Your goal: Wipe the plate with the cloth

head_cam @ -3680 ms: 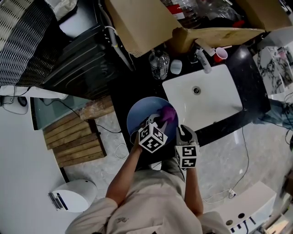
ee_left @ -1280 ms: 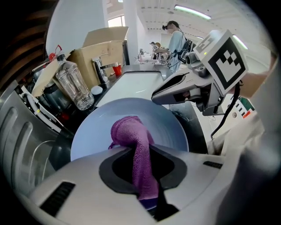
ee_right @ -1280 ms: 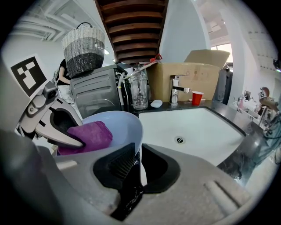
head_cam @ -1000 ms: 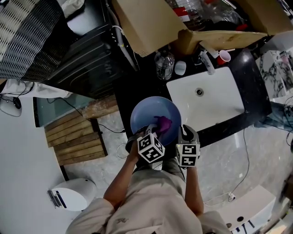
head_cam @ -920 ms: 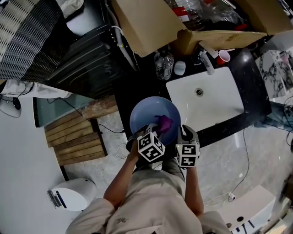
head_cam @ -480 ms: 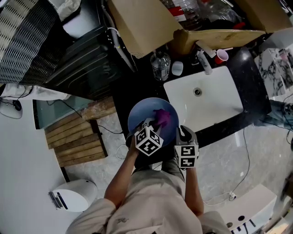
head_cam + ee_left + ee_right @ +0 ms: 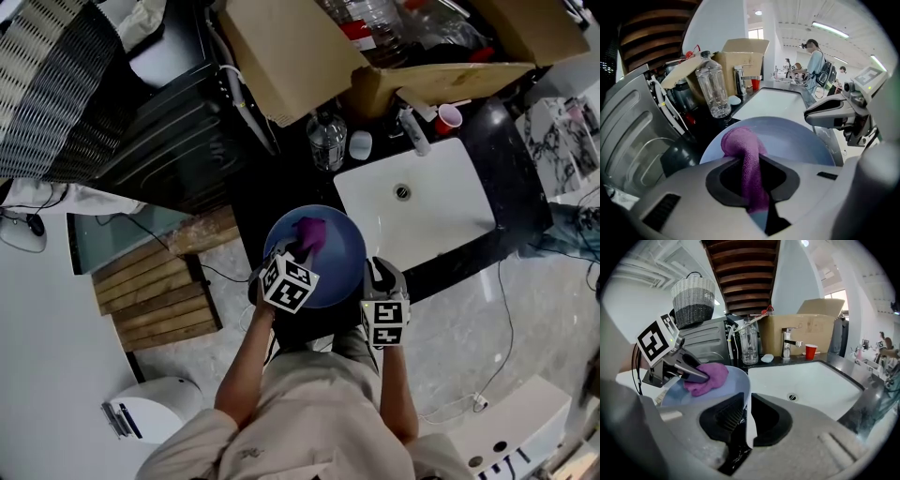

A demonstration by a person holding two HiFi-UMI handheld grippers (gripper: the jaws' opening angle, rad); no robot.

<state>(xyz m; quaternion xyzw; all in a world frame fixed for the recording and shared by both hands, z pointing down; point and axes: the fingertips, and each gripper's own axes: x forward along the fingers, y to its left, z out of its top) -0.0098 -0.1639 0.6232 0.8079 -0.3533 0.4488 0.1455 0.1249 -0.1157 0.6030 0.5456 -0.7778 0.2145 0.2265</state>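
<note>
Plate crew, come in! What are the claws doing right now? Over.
Left claw shut on purple cloth, cloth on blue plate. Right claw shut on the plate's rim. Bottle behind, clear of the plate.

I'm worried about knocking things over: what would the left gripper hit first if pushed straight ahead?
Beyond the plate, probably the clear bottle, standing slightly left of its line; depth is unclear.
</note>
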